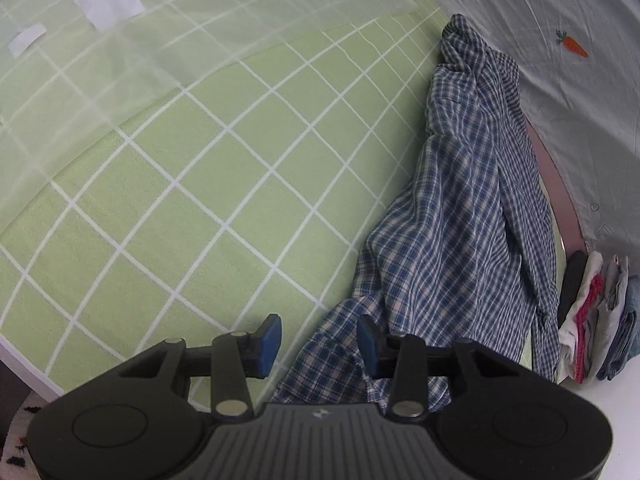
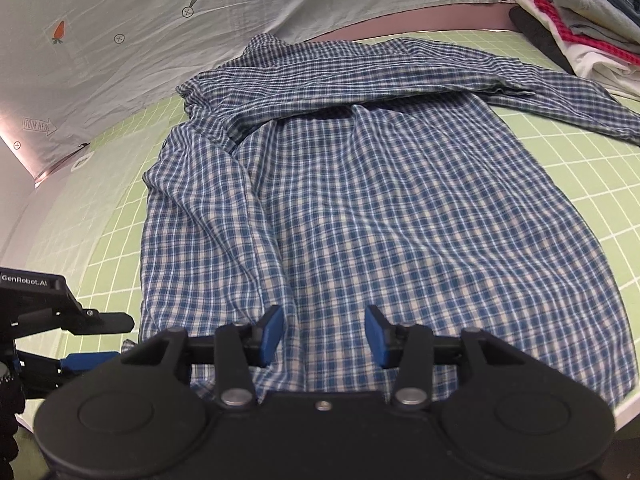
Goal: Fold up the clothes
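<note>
A blue and white checked shirt (image 2: 360,200) lies spread on the green grid mat (image 2: 580,160), hem towards me and sleeves bunched across the far end. My right gripper (image 2: 324,338) hovers over the middle of the hem, open, its blue pads apart with cloth under the gap. In the left wrist view the shirt (image 1: 460,220) runs along the right side. My left gripper (image 1: 320,344) is open at the shirt's near left corner; the cloth edge lies in the gap, unpressed. It also shows in the right wrist view as the left gripper (image 2: 116,340).
A stack of folded clothes (image 2: 580,20) sits at the mat's far right corner, seen too as folded clothes (image 1: 600,320). A grey carrot-print sheet (image 2: 160,20) hangs behind. A translucent white net (image 1: 100,60) covers the mat's far left. The table's white edge (image 1: 24,360) is close.
</note>
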Tool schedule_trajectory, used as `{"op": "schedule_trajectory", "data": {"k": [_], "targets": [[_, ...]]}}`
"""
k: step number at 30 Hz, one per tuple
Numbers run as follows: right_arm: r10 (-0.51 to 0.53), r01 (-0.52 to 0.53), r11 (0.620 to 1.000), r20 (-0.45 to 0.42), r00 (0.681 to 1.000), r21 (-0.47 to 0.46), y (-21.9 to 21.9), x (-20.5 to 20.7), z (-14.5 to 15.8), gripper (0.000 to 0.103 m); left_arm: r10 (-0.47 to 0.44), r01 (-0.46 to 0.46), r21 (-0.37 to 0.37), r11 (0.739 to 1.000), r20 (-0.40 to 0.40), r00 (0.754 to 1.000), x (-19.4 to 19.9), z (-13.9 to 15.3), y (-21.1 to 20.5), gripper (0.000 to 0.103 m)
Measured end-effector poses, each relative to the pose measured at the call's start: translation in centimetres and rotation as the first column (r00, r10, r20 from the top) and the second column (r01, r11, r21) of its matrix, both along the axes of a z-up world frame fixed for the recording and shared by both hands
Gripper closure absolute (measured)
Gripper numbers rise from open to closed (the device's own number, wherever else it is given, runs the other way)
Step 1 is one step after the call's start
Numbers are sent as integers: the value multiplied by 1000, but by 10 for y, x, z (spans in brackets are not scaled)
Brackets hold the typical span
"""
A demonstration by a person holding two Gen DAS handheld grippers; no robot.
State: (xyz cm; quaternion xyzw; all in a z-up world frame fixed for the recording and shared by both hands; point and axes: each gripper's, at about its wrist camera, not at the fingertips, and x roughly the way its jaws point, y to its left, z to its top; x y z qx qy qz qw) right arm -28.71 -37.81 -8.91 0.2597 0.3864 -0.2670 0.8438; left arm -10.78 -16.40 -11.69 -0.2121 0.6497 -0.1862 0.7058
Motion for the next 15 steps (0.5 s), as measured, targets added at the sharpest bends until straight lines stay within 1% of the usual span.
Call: {"op": "schedule_trajectory", "data": {"k": [2, 5, 7, 8, 9, 10, 11, 12, 15], "targets": [[24, -24, 1000, 5, 1000, 3, -2, 5, 0, 57, 7, -7, 1, 1000, -7, 1000, 0, 0, -2, 60], [59, -59, 998, 18, 998, 12, -7, 11, 2, 57, 3, -3, 32, 999, -15, 1000, -2, -1, -9, 60], [75, -76, 997, 26, 997, 26, -11, 15, 2, 57, 21, -19, 46, 999, -34, 999, -3, -4, -11, 61], [86, -87, 996, 28, 996, 35, -13, 17, 1, 57, 34, -32, 49, 998, -43, 999, -4, -5, -9, 65], [96, -98, 994, 28, 995, 46, -15, 18, 0, 57, 43, -41, 50, 998, -52, 998, -5, -6, -8, 73], [108, -109, 992, 29, 994, 57, -16, 20, -1, 57, 51, -48, 55, 997, -58, 997, -7, -7, -8, 75], [119, -121, 990, 31, 992, 68, -17, 22, -2, 57, 57, -53, 64, 997, -60, 997, -9, -7, -8, 81], [130, -132, 988, 32, 991, 76, -18, 24, -3, 57, 59, -55, 70, 996, -58, 997, -11, -6, -9, 89], [159, -161, 983, 30, 987, 89, -17, 29, -7, 57, 61, -57, 76, 995, -41, 997, -18, -5, -8, 96]]}}
